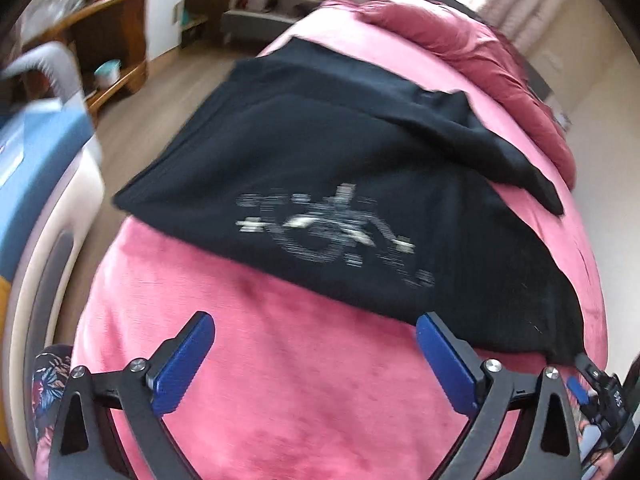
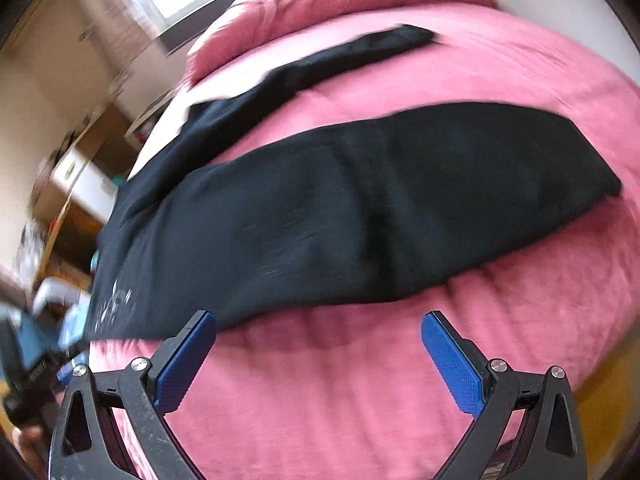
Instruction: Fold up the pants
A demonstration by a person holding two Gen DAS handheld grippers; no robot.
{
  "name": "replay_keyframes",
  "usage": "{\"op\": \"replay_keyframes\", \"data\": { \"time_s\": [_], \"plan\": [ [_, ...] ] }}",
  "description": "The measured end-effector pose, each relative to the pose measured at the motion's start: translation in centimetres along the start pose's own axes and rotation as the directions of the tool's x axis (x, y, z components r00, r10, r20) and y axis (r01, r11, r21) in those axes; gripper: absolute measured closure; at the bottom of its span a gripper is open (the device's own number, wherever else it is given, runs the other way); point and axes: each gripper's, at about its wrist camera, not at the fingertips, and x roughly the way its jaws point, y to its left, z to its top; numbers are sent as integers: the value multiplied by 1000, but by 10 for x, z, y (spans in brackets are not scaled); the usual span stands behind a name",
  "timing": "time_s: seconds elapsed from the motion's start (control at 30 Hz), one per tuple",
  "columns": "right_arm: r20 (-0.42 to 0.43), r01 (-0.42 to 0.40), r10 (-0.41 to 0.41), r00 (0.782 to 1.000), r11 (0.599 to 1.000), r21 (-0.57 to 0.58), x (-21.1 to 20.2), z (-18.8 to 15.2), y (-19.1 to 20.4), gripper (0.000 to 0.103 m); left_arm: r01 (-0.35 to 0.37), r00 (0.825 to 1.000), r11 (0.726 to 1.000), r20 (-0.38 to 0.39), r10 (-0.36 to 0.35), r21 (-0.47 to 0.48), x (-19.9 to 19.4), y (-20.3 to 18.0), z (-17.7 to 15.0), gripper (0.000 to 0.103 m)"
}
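**A:** ok quick count for you. How many garments are you working with?

**B:** Just one: a single pair of black pants [image 1: 320, 168], spread flat on the pink blanket [image 1: 280, 360]. From your right wrist you get two legs: one wide across the middle [image 2: 400, 208], the other thinner one [image 2: 360, 56] angling off toward the far side. There's a white printed logo [image 1: 340, 224] near the waist end, too blurry to read.

**A:** And your grippers?

**B:** Two, both with blue pads. Your left gripper [image 1: 316, 356] has its fingers spread apart, nothing between them, hovering over bare blanket just beside the pants' near edge. Your right gripper [image 2: 318, 356] is spread wide too, also holding nothing, just short of the wide leg.

**A:** Room?

**B:** It's a bed with a rumpled darker red duvet [image 1: 480, 52] bunched at the far end. Wood floor [image 1: 180, 76], a wooden shelf unit [image 1: 108, 32], a white cabinet [image 1: 168, 4], and bright window light at the top.
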Motion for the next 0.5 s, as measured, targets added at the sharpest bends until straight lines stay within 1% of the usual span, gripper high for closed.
{"op": "replay_keyframes", "data": {
  "time_s": [0.07,0.13,0.17,0.23,0.3,0.33,0.37,0.4,0.43,0.5],
  "plan": [
    [18,-4,2,1000,995,96,-5,5,-31,0,-9,1000,999,-13,8,-49,6,17,5,1],
    [47,10,-19,999,980,199,-12,10,-65,1,-34,999,996,-9,33,-87,10,31,10,4],
    [68,12,-31,997,965,262,-17,12,-86,2,-50,999,993,0,50,-107,12,38,12,9],
    [88,19,-50,995,944,328,-20,16,-112,8,-69,998,989,-7,69,-129,18,47,16,17],
    [91,50,-93,991,919,392,-19,22,-138,11,-70,998,987,-17,68,-147,24,55,19,23],
    [95,59,-107,990,910,411,-18,25,-148,15,-67,998,986,-21,64,-156,25,59,21,29],
    [95,71,-124,988,898,433,-15,29,-157,17,-67,998,984,-21,65,-167,26,61,22,31],
    [93,79,-136,986,884,461,-13,34,-168,22,-58,998,982,-16,56,-177,26,65,23,31],
    [92,76,-137,986,870,487,-9,38,-178,24,-45,999,980,-18,43,-191,27,68,25,31],
    [90,82,-150,985,851,519,-2,46,-193,34,-29,999,977,-20,26,-213,30,68,31,36]
  ]
}}
